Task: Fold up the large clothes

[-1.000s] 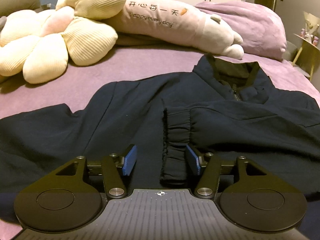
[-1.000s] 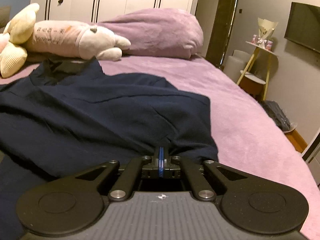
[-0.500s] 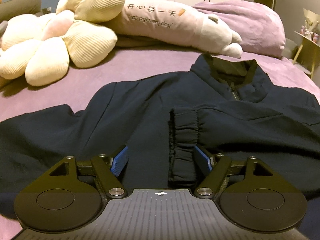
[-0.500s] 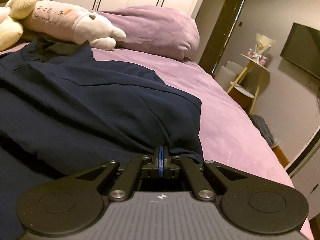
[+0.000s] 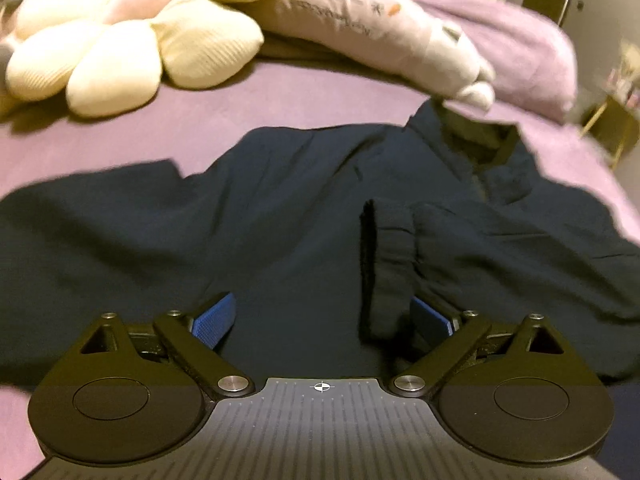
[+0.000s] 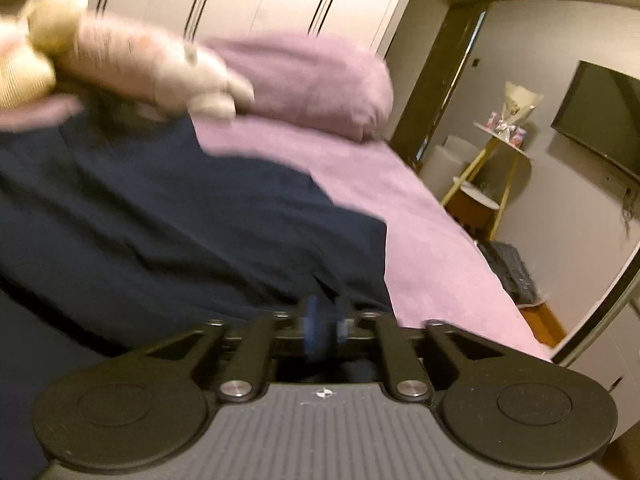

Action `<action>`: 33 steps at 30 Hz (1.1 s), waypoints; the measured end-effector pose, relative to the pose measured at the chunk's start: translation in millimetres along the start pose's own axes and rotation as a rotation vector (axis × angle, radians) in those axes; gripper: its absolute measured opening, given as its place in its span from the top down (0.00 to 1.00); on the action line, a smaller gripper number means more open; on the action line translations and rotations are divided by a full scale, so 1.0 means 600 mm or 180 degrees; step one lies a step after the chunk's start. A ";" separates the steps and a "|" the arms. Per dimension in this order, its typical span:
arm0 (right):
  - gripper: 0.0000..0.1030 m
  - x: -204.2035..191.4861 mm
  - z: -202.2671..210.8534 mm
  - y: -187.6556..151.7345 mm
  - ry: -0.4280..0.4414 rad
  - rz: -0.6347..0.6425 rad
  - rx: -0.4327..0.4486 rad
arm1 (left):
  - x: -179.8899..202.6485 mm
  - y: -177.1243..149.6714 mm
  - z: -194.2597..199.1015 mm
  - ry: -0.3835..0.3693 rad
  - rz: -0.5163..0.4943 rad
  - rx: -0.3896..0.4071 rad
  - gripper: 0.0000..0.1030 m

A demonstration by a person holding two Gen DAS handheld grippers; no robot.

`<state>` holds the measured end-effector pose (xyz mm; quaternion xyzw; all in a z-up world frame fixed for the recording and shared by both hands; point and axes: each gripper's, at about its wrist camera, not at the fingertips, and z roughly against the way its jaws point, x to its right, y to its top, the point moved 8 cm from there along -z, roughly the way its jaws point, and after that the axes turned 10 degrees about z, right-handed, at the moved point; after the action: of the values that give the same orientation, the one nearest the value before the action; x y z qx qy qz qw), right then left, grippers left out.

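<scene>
My left fingers (image 5: 320,316) have just been spreading wide, nothing pinched, with the cuff (image 5: 386,268) lying loose between them. My right fingers (image 6: 325,320) have just cracked open at the jacket (image 6: 180,232) edge. One sleeve's folded across; the other sleeve (image 5: 80,220) is still spread on the bed (image 5: 280,92), so I'd say under halfway.

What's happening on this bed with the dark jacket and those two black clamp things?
A person is folding a navy jacket spread on a purple bed, using a handheld gripper in each hand. One sleeve is folded across the chest, its cuff lying between the wide-open fingers of the left gripper, which have just been opening. The right gripper, at the jacket's edge, has just begun opening too.
</scene>
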<state>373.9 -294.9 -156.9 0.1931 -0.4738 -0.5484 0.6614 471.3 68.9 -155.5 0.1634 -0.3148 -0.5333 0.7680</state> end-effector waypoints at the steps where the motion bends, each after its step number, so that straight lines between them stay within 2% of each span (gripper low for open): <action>1: 0.74 -0.004 0.026 0.004 0.0102 -0.0081 0.0100 | -0.012 -0.006 0.021 -0.0128 0.0062 0.0025 0.05; 3: 0.70 -0.021 0.081 0.009 0.0272 -0.0187 0.0261 | -0.049 -0.021 0.067 -0.0302 0.0189 0.0030 0.05; 5: 0.70 -0.049 0.119 0.011 0.0567 -0.0317 0.0310 | -0.099 -0.032 0.111 -0.0353 0.0325 0.0097 0.05; 8: 0.72 -0.107 0.147 0.022 0.0951 -0.0392 0.0199 | -0.200 -0.041 0.168 -0.0185 0.0575 0.0246 0.05; 10: 0.80 -0.152 0.155 0.038 0.1198 -0.0444 0.0152 | -0.280 -0.034 0.200 -0.0031 0.0796 0.0431 0.05; 11: 0.81 -0.173 0.157 0.048 0.1314 -0.0460 0.0132 | -0.318 -0.030 0.210 0.0042 0.0921 0.0511 0.06; 14: 0.85 -0.246 0.158 0.078 0.1628 -0.0519 0.0077 | -0.453 -0.023 0.225 0.0243 0.1579 0.0632 0.13; 17: 0.86 -0.333 0.157 0.111 0.1812 -0.0465 0.0076 | -0.559 -0.026 0.225 0.0387 0.2149 0.0673 0.19; 23: 0.86 -0.477 0.144 0.203 0.1991 -0.0282 0.0170 | -0.696 -0.005 0.231 0.0341 0.2841 0.0971 0.31; 25: 0.86 -0.509 0.141 0.228 0.2011 -0.0247 0.0188 | -0.724 0.003 0.228 0.0277 0.3008 0.1050 0.38; 27: 0.86 -0.543 0.136 0.248 0.2006 -0.0205 0.0213 | -0.746 0.005 0.225 0.0258 0.3093 0.1058 0.53; 30: 0.88 -0.590 0.121 0.258 0.2038 -0.0180 0.0205 | -0.759 0.011 0.214 0.0319 0.3007 0.1030 0.77; 33: 0.89 -0.628 0.089 0.228 0.2031 -0.0040 -0.0040 | -0.766 0.010 0.211 0.0182 0.3024 0.1038 0.86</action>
<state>422.5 105.8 -181.5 0.3543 -0.2378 -0.4673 0.7743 285.1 505.8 -199.2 0.1344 -0.4124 -0.0640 0.8987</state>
